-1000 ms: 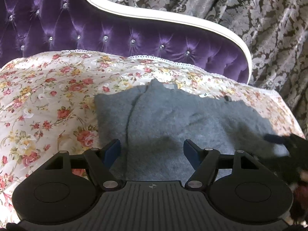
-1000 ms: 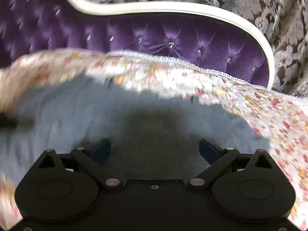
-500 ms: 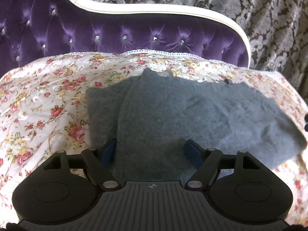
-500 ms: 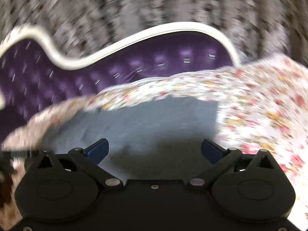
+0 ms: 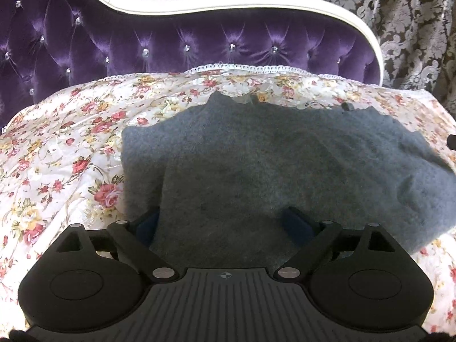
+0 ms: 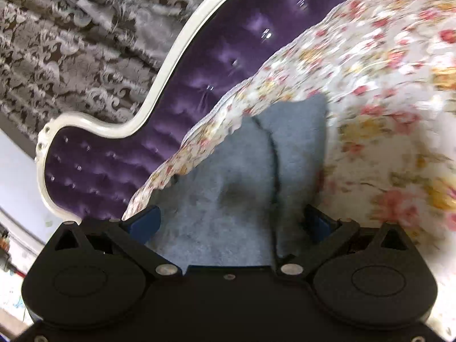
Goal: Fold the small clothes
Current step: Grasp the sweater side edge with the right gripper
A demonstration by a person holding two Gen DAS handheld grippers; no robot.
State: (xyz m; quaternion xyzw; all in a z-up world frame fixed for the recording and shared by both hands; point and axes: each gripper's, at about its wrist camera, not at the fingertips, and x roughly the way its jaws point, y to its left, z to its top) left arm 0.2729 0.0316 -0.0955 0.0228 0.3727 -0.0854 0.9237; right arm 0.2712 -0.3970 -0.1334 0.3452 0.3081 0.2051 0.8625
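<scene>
I am holding my left gripper (image 5: pixel 221 223) low over the near edge of the bed, its two blue-padded fingers spread wide apart with nothing clamped between them. The grey fleecy knit garment (image 5: pixel 285 168) is lying folded on the white floral bedspread (image 5: pixel 57 156), and its near edge is running into the gap between my left fingers; the left finger pad (image 5: pixel 146 225) is sitting just beside the folded edge, partly tucked behind it. The garment is stretching from the middle of the bedspread toward its right edge, where a thick rounded corner is hanging close to the side. A second layer of the same cloth is showing along its left side as a narrower strip beneath the top layer.

My right gripper (image 6: pixel 230 222) is also standing wide open, gripping nothing, and its view is tilted steeply, so the bedspread (image 6: pixel 384 85) is sloping up to the right and looking blurred. The garment (image 6: pixel 228 185) is filling the space between these fingers too, with a dark seam or fold line running down it toward the right finger (image 6: pixel 319 222).

Behind the far edge of the bed, the purple tufted velvet headboard with a white curved frame (image 5: pixel 199 42) is rising, and grey damask-patterned curtains (image 5: pixel 413 28) are hanging behind it.
</scene>
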